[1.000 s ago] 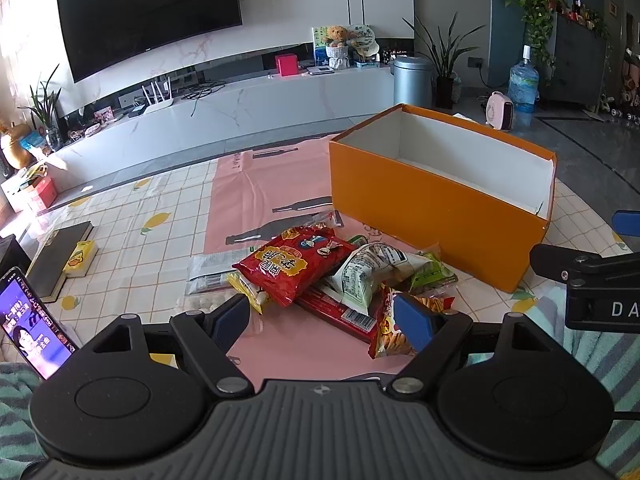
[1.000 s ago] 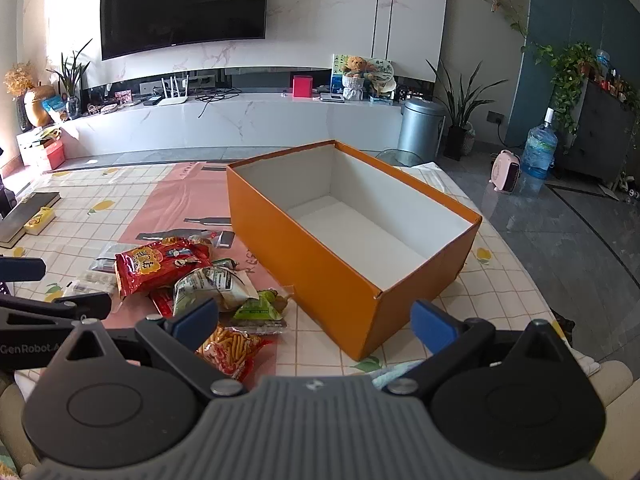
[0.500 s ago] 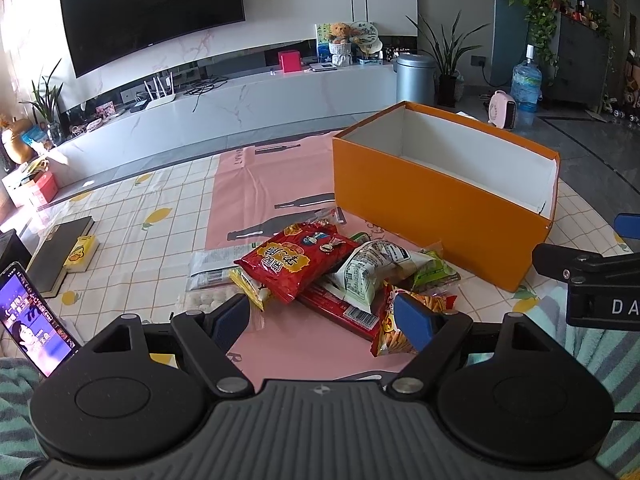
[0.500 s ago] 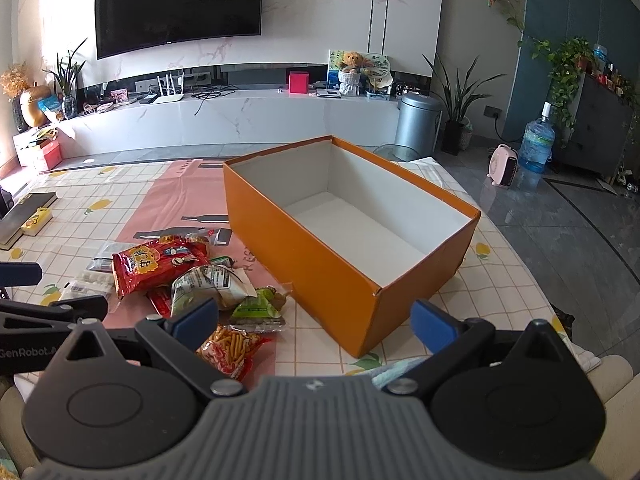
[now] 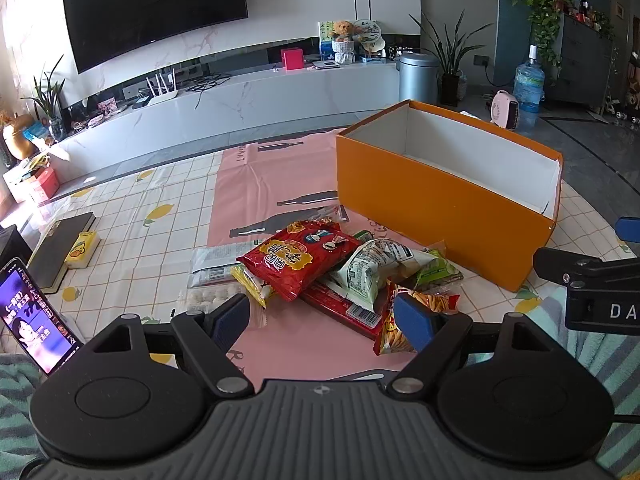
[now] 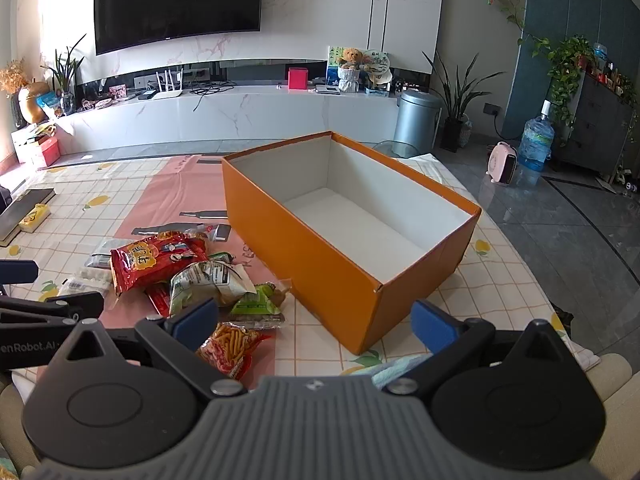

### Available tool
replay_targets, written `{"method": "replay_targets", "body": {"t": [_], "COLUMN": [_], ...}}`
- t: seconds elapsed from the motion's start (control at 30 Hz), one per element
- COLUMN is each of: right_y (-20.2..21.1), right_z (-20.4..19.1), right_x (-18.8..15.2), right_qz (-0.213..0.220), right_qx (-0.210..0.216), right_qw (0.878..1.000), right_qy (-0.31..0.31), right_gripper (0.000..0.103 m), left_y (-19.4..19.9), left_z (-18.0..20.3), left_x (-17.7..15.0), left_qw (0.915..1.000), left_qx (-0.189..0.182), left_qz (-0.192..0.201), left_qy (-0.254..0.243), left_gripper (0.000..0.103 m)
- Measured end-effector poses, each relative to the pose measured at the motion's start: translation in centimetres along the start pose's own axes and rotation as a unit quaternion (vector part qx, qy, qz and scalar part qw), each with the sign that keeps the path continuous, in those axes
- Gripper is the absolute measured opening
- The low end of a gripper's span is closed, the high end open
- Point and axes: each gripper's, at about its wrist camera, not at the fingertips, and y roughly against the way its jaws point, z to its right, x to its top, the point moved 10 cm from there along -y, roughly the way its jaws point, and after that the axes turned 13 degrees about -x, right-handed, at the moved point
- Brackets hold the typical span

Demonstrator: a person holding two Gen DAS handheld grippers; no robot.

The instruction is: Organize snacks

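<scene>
A pile of snack packets lies on the pink mat: a red bag (image 5: 298, 258) on top, a white-green bag (image 5: 370, 270), a green packet (image 5: 438, 270), an orange stick-snack bag (image 5: 400, 322) and a flat red bar (image 5: 340, 306). The open orange box (image 5: 436, 208) stands to their right, empty with a white inside (image 6: 356, 232). My left gripper (image 5: 324, 322) is open just in front of the pile. My right gripper (image 6: 316, 320) is open in front of the box's near corner. The pile also shows in the right wrist view (image 6: 188, 268).
A phone with a lit screen (image 5: 30, 316) leans at the near left. A dark book (image 5: 60, 248) and a yellow packet (image 5: 82, 250) lie at the left. A clear packet (image 5: 218, 258) lies behind the pile. The table edge (image 6: 516, 264) drops off past the box.
Both grippers have risen or tilted slightly, so the table sits a little lower in each view. Nothing on the table has moved.
</scene>
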Motion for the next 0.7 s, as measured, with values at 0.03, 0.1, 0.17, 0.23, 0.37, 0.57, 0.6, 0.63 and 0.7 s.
{"method": "replay_targets", "body": {"t": [0.03, 0.1, 0.17, 0.23, 0.37, 0.57, 0.6, 0.63, 0.7], "right_y": [0.0, 0.0, -0.1, -0.1, -0.1, -0.2, -0.3, -0.3, -0.3], "right_z": [0.0, 0.0, -0.1, -0.1, -0.3, -0.6, -0.7, -1.0, -1.5], "right_x": [0.0, 0.0, -0.1, -0.1, 0.0, -0.2, -0.3, -0.3, -0.4], "right_qz": [0.0, 0.0, 0.0, 0.0, 0.0, -0.002, -0.004, -0.004, -0.001], "right_qx": [0.0, 0.0, 0.0, 0.0, 0.001, 0.013, 0.017, 0.021, 0.028], "right_qw": [1.0, 1.0, 1.0, 1.0, 1.0, 1.0, 1.0, 1.0, 1.0], "right_qy": [0.001, 0.002, 0.002, 0.003, 0.005, 0.002, 0.001, 0.001, 0.004], "right_gripper": [0.099, 0.099, 0.099, 0.099, 0.099, 0.099, 0.099, 0.099, 0.099], "left_y": [0.0, 0.0, 0.0, 0.0, 0.1, 0.1, 0.1, 0.1, -0.1], "left_z": [0.0, -0.1, -0.2, -0.3, -0.4, -1.2, -1.4, -1.5, -1.8], "left_x": [0.0, 0.0, 0.0, 0.0, 0.0, -0.2, -0.3, -0.3, -0.4], "left_qw": [1.0, 1.0, 1.0, 1.0, 1.0, 1.0, 0.9999, 0.9999, 0.9999], "left_qx": [0.0, 0.001, 0.001, 0.001, 0.001, -0.007, -0.009, -0.009, -0.012], "left_qz": [0.0, 0.0, -0.001, 0.0, 0.0, -0.001, 0.0, 0.0, -0.002], "left_qy": [0.0, 0.0, 0.001, 0.002, -0.002, 0.006, 0.008, 0.01, 0.01], "left_gripper": [0.096, 0.096, 0.096, 0.096, 0.096, 0.093, 0.091, 0.09, 0.084]}}
